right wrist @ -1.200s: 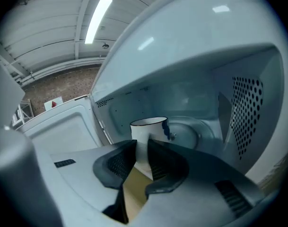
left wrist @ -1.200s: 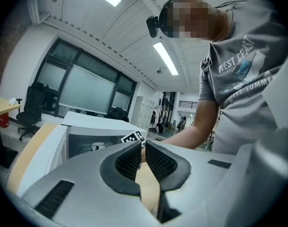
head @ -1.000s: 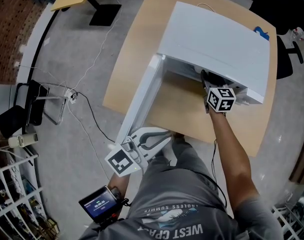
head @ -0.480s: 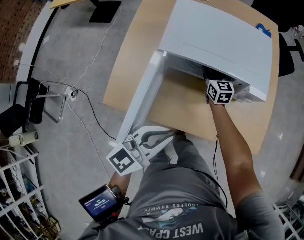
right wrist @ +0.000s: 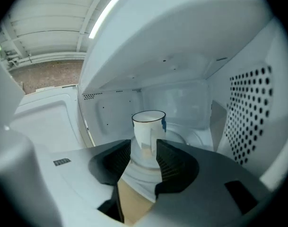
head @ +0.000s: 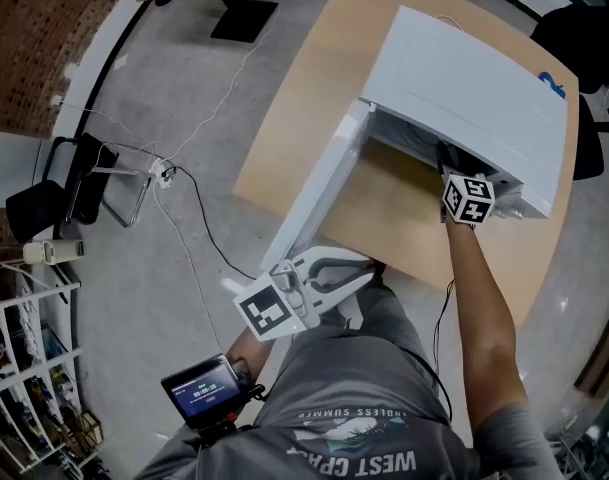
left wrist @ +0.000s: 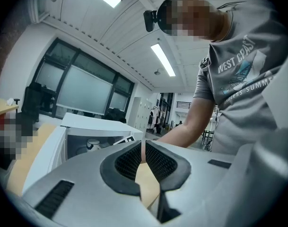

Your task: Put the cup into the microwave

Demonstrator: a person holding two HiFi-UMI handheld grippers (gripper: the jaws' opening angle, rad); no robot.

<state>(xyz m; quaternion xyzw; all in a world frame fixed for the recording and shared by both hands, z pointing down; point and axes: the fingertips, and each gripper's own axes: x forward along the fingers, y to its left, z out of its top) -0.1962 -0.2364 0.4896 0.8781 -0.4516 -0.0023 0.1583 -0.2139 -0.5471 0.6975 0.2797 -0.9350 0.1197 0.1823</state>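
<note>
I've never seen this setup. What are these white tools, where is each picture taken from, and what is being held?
A person holds a two-jaw gripper in each hand. The head view looks down from their head onto a wooden table bearing a white microwave, door open. Each gripper view rides on its gripper. The right gripper reaches inside; its jaws have just been opening, and the white cup stands between them, unpressed, on the turntable. The left gripper is shut, empty.
</note>
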